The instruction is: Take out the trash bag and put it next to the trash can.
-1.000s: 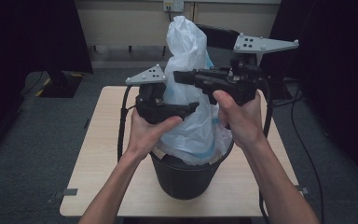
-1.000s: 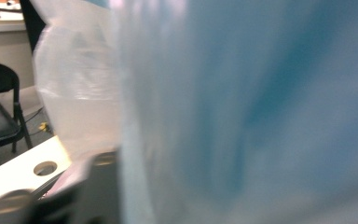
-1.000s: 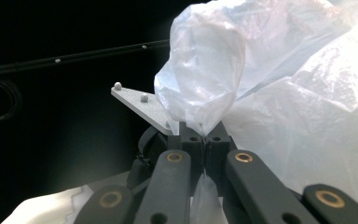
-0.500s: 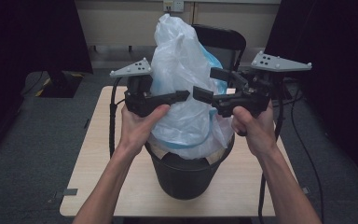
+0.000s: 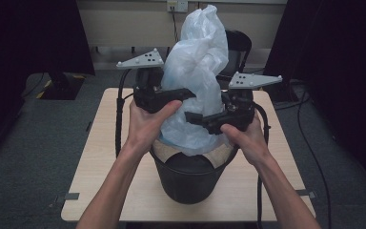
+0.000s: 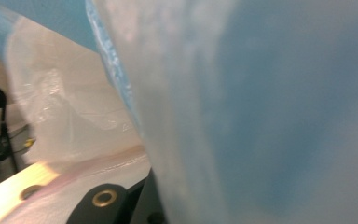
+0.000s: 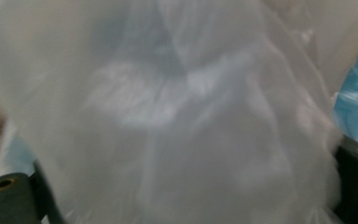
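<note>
Jaws of both the left gripper and right gripper press into the bag from either side — pinching or spread, I cannot tell; it rises from the bin on the table.

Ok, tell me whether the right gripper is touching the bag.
Touching. In the high view the right gripper presses into the bag above the bin; in the right gripper view the plastic lies between its jaws.

No legible text, labels or numbers anywhere (bag folds blurred)
</note>
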